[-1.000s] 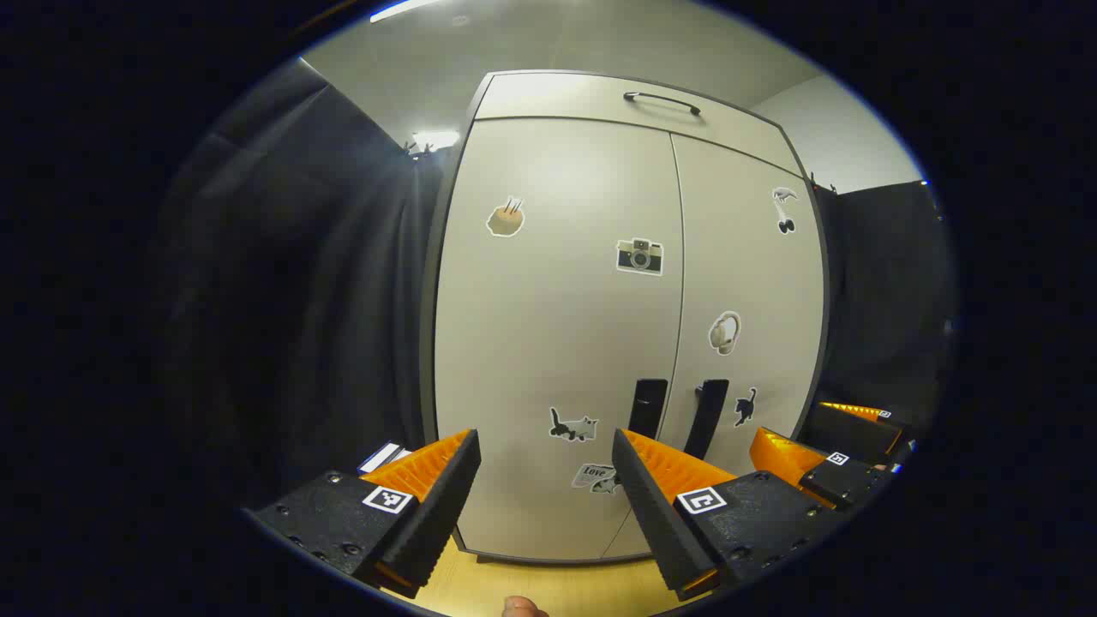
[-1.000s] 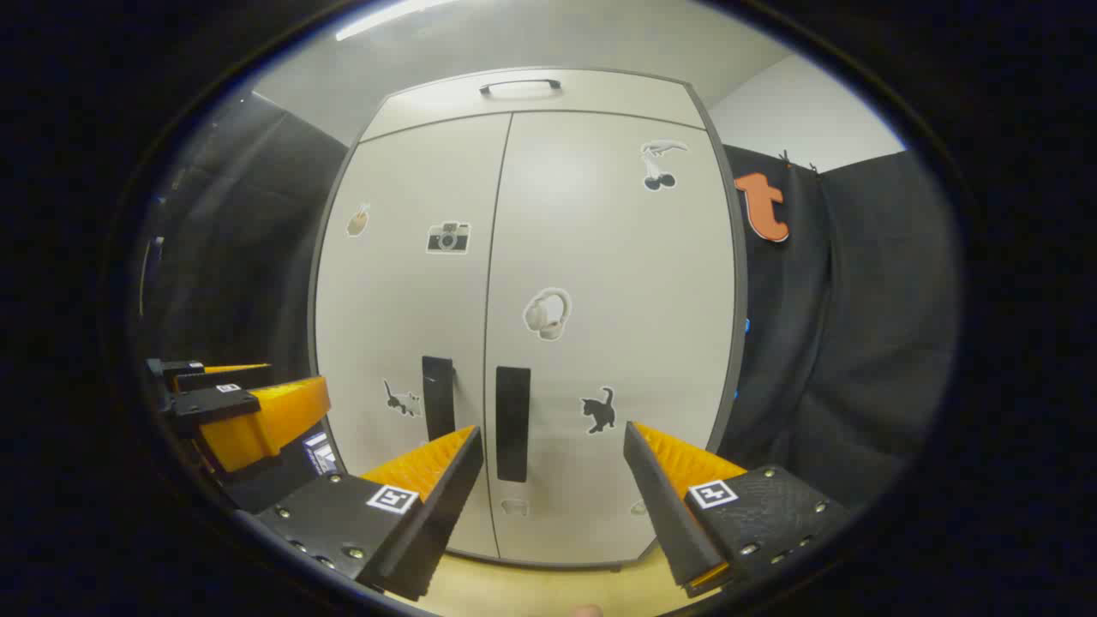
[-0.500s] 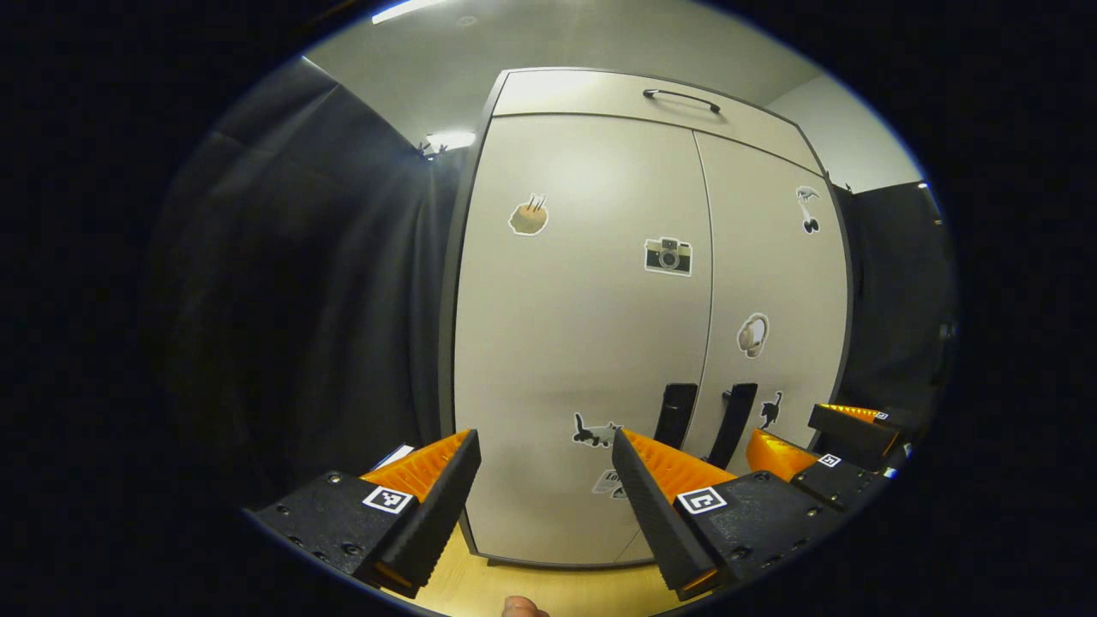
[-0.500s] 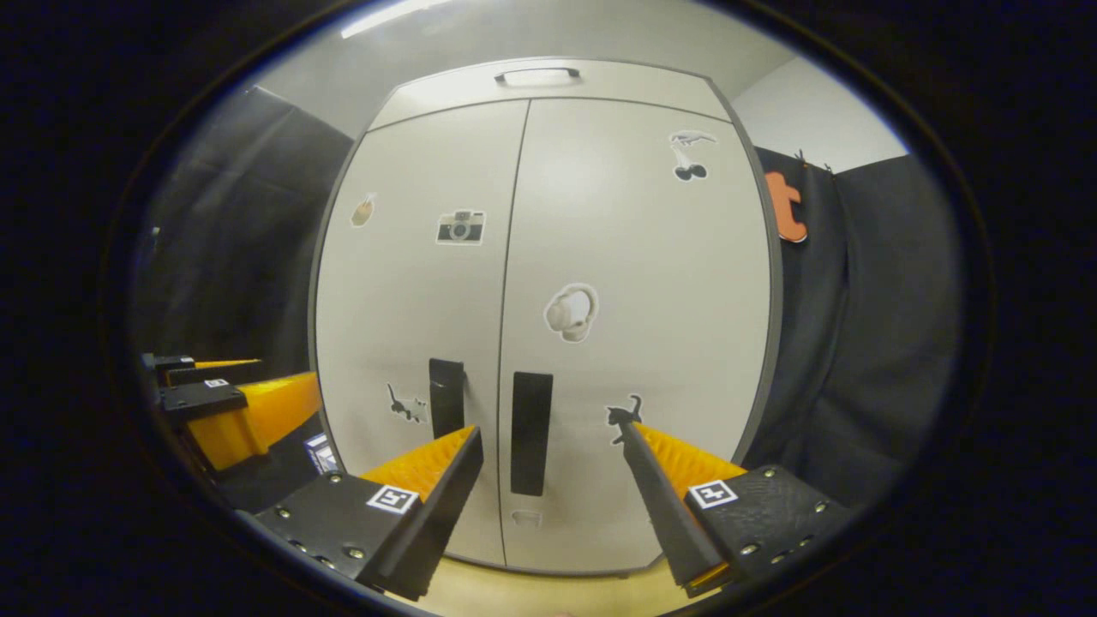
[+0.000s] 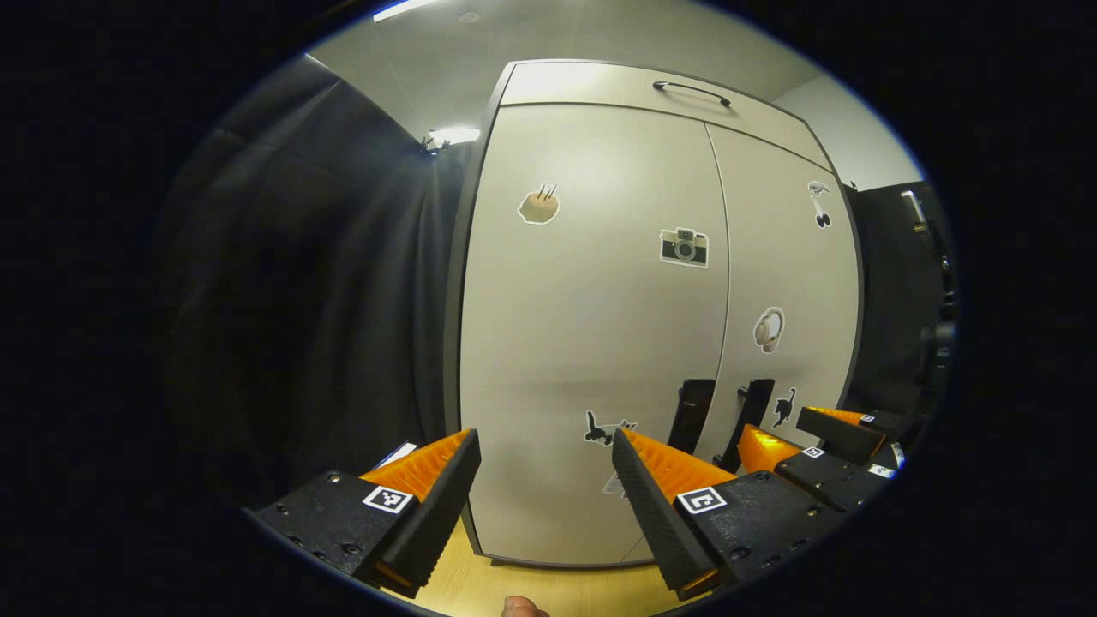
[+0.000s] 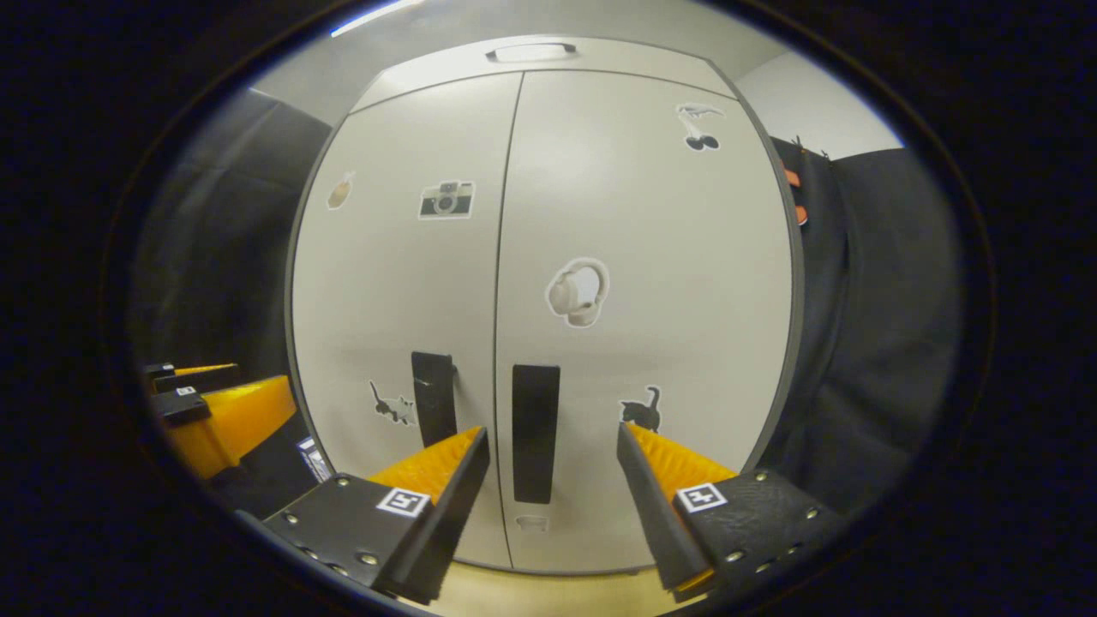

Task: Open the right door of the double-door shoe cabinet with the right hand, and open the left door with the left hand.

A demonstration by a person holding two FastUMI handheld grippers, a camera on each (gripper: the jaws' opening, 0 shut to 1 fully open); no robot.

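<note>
Left gripper view
Cabinet: a tall pale grey shoe cabinet (image 5: 600, 343) with smooth matt flat panels and a dark thin edge stands upright on a light wood-grain floor (image 5: 548, 587).
Doors: the left door (image 5: 591, 360) and the right door (image 5: 793, 283) both lie flush, meeting at a narrow vertical seam.
Handles: a flat black rectangular left handle (image 5: 692, 416) and a matching right handle (image 5: 751, 411) sit low, one on each side of the seam.
Top panel: a separate flat strip above the doors carries a slim dark bar pull (image 5: 692, 90).
Stickers: a camera sticker (image 5: 684, 247) on the left door; a headphone sticker (image 5: 768, 330) on the right door.
Left gripper (image 5: 546, 446): fingers spread wide, ridged inner faces, nothing between them; short of the left door, not touching it.
Right gripper (image 5: 793, 428): seen farther off at the lower right, close in front of the right handle; contact cannot be told.

Right gripper view
Cabinet: the same pale cabinet (image 6: 548, 257) seen nearly straight on, both doors closed.
Right handle (image 6: 536, 433): a black upright slab just right of the seam, framed between the fingers.
Left handle (image 6: 433, 398): just left of the seam, near the left fingertip (image 6: 471, 446).
Right gripper (image 6: 553, 441): fingers wide apart, holding nothing, near the handle but not touching.
Left gripper (image 6: 223, 403): at the lower left edge, its spread unclear here.
Cat sticker (image 6: 641, 410): a black silhouette just above the right fingertip.
</note>
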